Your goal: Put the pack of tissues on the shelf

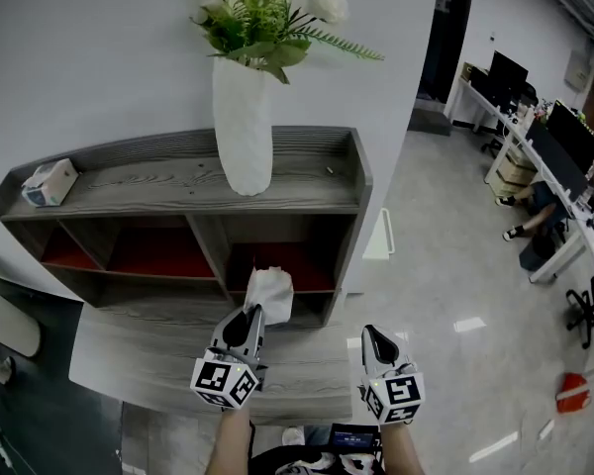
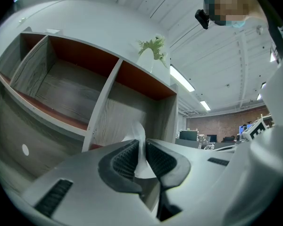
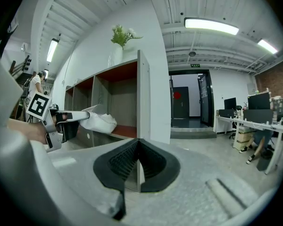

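The pack of tissues (image 1: pixel 269 295) is a white, soft, crumpled pack, and my left gripper (image 1: pixel 253 317) is shut on its near edge. It hangs in front of the lower right compartment of the grey wooden shelf (image 1: pixel 348 181), which has red back panels. In the left gripper view the pack's edge (image 2: pixel 140 142) is pinched between the ribbed pads, with the shelf compartments (image 2: pixel 104 102) close ahead. My right gripper (image 1: pixel 370 335) is shut on nothing, a little to the right of the left one. The right gripper view shows the left gripper (image 3: pixel 61 120) holding the pack (image 3: pixel 100 122) beside the shelf's side panel (image 3: pixel 143 98).
A tall white vase (image 1: pixel 243 127) with flowers and a small tissue box (image 1: pixel 49 182) stand on the shelf's top. A low wooden platform (image 1: pixel 148 354) lies under the grippers. Office desks with monitors (image 1: pixel 549 137) and a red object (image 1: pixel 574 392) are on the right.
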`<state>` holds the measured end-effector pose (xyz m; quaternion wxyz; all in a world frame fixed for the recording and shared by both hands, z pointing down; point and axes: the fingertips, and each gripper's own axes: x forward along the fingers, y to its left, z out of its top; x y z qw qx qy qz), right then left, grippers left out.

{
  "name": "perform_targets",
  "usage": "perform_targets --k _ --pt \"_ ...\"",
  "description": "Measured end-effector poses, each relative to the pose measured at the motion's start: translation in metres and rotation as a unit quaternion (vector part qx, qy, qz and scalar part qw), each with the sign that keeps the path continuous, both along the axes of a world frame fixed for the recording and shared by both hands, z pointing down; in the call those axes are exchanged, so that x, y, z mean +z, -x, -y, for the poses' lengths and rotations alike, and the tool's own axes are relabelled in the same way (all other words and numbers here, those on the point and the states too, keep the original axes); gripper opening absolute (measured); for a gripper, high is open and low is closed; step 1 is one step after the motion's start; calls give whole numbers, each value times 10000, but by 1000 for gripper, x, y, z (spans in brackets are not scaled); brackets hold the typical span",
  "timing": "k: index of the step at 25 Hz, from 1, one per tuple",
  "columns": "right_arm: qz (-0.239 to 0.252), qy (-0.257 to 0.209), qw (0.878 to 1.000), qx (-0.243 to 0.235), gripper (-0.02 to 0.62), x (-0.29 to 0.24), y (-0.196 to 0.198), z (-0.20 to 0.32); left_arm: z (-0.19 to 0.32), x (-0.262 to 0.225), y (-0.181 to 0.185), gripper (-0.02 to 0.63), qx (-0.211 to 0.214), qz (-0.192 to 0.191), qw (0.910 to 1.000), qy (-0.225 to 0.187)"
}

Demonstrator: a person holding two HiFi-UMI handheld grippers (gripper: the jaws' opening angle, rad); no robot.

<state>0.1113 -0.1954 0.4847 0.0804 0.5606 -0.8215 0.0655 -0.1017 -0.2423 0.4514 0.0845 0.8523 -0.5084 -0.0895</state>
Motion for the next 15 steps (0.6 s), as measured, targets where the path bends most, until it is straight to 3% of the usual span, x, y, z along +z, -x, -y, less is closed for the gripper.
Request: perform_targets --k 15 --pt "57 152 9998 79 5 12 -11 24 24 5 -10 41 45 38 10000 9"
